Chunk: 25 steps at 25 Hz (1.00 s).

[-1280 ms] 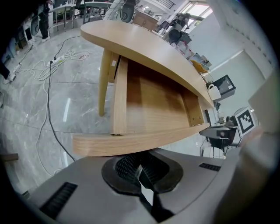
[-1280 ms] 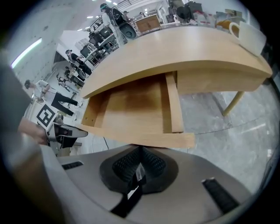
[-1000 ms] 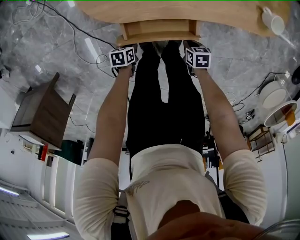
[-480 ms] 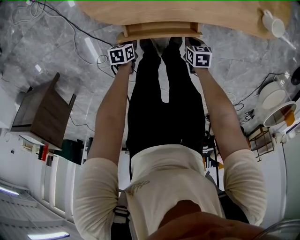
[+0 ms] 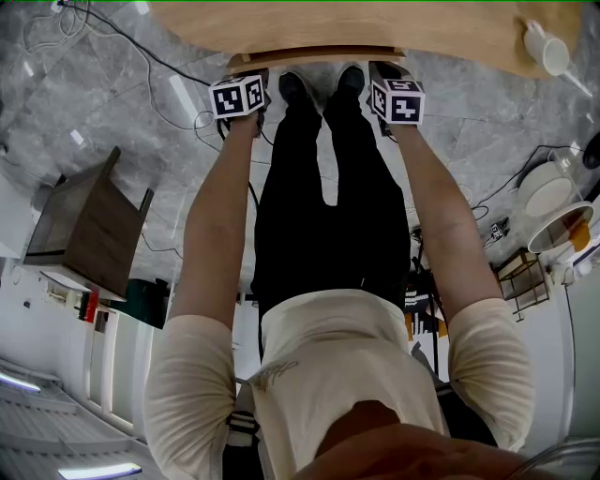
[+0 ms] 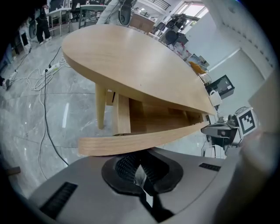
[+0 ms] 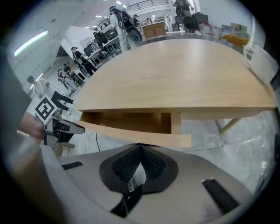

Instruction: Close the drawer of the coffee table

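Observation:
The light wooden coffee table [image 5: 309,21] fills the top of the head view. Its drawer front [image 5: 314,54] shows only as a thin strip under the tabletop edge. My left gripper [image 5: 249,75] and right gripper [image 5: 382,69] sit at the two ends of that strip. In the left gripper view the jaws [image 6: 139,167] are shut, tips against the curved drawer front [image 6: 144,140]. The right gripper view shows the same: shut jaws [image 7: 138,152] touching the drawer front [image 7: 140,132], with a narrow gap of drawer interior still showing behind it.
A white mug [image 5: 547,42] lies on the table's right end. A dark wooden side table [image 5: 84,225] stands on the marble floor at left, with cables [image 5: 141,56] nearby. Round white tables [image 5: 553,202] are at right. The person's legs [image 5: 323,169] stand between the grippers.
The drawer has slid in under the tabletop, from well out to nearly flush. Both grippers moved forward with it, staying against its front.

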{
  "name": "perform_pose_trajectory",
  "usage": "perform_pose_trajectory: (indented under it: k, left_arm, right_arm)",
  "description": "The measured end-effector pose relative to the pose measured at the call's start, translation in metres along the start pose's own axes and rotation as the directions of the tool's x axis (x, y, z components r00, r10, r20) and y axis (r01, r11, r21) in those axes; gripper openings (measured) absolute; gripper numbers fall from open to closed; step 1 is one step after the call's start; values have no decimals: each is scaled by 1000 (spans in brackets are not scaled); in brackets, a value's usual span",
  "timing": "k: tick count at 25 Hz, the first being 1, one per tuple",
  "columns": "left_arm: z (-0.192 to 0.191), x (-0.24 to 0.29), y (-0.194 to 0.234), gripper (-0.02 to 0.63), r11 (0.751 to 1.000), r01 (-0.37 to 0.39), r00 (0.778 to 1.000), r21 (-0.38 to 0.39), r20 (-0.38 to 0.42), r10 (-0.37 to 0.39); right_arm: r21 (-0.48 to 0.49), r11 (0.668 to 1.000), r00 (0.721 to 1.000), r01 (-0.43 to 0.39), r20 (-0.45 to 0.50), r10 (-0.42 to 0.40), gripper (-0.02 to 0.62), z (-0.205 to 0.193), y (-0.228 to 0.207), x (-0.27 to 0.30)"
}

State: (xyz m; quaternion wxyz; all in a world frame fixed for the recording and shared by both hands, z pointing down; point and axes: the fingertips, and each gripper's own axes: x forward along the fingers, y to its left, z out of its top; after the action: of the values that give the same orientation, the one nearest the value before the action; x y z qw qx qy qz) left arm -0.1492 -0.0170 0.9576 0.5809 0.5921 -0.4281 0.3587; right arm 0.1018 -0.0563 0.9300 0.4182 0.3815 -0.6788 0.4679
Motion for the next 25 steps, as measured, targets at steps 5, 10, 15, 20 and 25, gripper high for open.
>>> perform_pose_trajectory:
  k: [5, 10, 15, 20, 25]
  left_arm:
    - [13, 0, 1, 6, 1000, -9, 1000, 4, 0, 9]
    - [27, -1, 1, 5, 1000, -7, 1000, 20, 13, 7]
    - [34, 1, 0, 6, 1000, -15, 1000, 21, 13, 15]
    - [40, 0, 1, 6, 999, -22, 1000, 32, 16, 21]
    - [47, 0, 3, 6, 999, -28, 999, 38, 24, 27]
  right_arm:
    - [-39, 999, 1000, -4, 3, 4, -6, 11, -1, 2]
    - [-54, 999, 1000, -6, 15, 7, -6, 26, -4, 2]
    - [-74, 997, 1000, -13, 14, 14, -6, 33, -7, 4]
    - [-68, 998, 999, -13, 29, 15, -6, 39, -8, 4]
    - [-60, 998, 999, -18, 49, 21, -6, 46, -9, 6]
